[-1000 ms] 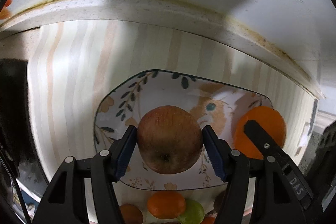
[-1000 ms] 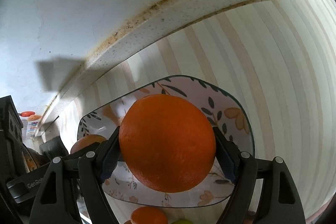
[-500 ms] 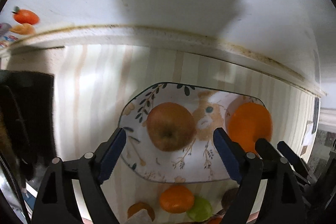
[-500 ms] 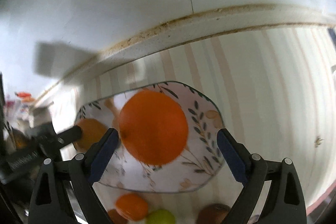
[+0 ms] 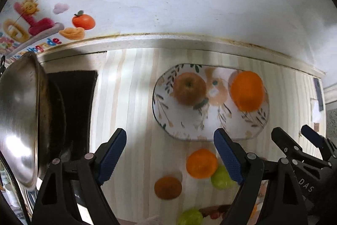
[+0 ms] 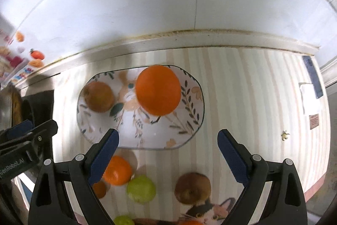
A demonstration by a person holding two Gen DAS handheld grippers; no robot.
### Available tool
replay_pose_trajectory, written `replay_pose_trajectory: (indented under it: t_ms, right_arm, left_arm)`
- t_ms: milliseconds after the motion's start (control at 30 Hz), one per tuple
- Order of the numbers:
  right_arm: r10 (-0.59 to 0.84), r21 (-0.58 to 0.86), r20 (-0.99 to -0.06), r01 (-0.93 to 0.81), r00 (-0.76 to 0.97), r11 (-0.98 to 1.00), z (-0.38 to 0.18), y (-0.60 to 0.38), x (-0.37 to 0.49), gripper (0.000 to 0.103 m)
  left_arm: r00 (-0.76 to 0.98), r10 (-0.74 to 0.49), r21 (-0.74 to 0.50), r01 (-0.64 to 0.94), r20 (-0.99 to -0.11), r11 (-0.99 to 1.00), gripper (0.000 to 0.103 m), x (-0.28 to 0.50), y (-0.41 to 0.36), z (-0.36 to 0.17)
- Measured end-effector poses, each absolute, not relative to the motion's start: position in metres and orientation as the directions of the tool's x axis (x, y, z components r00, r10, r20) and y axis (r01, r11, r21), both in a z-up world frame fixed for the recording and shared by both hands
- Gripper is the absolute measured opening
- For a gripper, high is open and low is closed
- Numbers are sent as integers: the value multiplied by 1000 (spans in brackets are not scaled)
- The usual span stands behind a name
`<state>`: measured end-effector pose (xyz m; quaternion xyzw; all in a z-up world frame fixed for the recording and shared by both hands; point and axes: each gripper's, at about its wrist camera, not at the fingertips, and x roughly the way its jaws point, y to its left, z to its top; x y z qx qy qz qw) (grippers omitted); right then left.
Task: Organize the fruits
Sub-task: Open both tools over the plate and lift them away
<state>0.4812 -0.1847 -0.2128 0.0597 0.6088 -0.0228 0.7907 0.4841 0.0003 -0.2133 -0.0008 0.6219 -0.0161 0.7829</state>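
A floral plate lies on the striped table. On it sit a brown-red apple at the left and a large orange at the right. My left gripper is open and empty, drawn back above the table near the plate's front edge. My right gripper is open and empty, also back from the plate. In front of the plate lie a small orange, a green fruit, a brown fruit and another brown fruit.
A steel bowl and a dark stove area are at the left. A white wall with stickers runs behind the table. Another green fruit and a cat-print mat lie at the near edge.
Both grippers opened, released the apple and the large orange onto the plate, and pulled back and up. More of the table and the loose fruit now shows.
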Motion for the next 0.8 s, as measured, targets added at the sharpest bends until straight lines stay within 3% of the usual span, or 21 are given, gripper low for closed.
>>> replay_pose_trajectory:
  t_ms: [467, 800]
  right_arm:
    - [31, 63, -920, 70, 391, 996, -128, -174, 390, 97]
    - [53, 97, -891, 75, 451, 992, -81, -172, 346, 97]
  left_arm:
    - [395, -33, -12, 56, -918, 998, 85, 403, 1, -143]
    - [442, -102, -83, 63, -891, 995, 85, 365, 7, -112]
